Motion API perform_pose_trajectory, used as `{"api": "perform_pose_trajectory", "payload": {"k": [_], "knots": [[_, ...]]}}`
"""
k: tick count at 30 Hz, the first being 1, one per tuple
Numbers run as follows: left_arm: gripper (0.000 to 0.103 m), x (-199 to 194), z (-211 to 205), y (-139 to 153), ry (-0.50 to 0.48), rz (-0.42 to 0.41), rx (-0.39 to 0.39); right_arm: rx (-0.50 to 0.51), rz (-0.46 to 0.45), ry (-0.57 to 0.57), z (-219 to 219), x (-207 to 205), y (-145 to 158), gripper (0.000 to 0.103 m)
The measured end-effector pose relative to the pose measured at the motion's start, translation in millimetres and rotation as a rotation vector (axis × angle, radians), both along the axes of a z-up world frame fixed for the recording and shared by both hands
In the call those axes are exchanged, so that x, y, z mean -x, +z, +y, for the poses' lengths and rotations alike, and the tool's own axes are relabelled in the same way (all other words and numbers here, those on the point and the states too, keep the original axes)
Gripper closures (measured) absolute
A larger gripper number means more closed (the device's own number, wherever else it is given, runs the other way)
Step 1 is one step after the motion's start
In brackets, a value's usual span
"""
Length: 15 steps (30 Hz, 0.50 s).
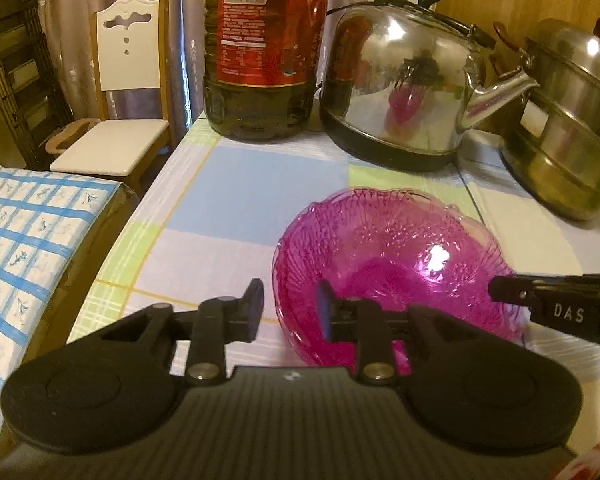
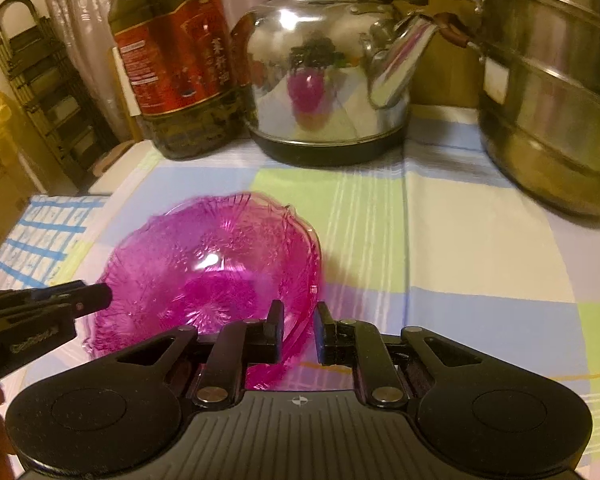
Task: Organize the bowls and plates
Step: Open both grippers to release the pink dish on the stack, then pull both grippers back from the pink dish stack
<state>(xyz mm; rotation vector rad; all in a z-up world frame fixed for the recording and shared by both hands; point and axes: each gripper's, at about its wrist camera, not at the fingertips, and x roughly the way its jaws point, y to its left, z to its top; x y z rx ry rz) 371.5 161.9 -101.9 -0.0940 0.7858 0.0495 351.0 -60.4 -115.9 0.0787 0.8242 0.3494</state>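
Resting on checked tablecloth, pink glass bowl, nothing inside

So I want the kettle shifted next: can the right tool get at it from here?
Probably yes. The right tool stands open astride the pink bowl rim; once drawn off it, only bare tablecloth lies ahead before the kettle.

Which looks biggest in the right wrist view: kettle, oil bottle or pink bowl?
1. Pink bowl, though it sits nearest the camera, so that's unsure.
2. Kettle.
3. Oil bottle, close to the kettle, with its top cut off.
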Motion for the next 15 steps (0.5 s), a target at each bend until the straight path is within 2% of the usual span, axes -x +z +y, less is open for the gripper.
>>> {"api": "perform_pose_trajectory", "payload": {"k": [5,15], "knots": [[0.077,5.4,5.9,3.2,0.02,-0.019,0.033,-0.029,-0.018,-0.01,-7.9,4.0,-1.7,0.073],[0.077,20.4,18.0,2.9,0.065,-0.03,0.084,-0.094,-0.01,-0.051,-28.4,11.5,-5.2,0.071]]}}
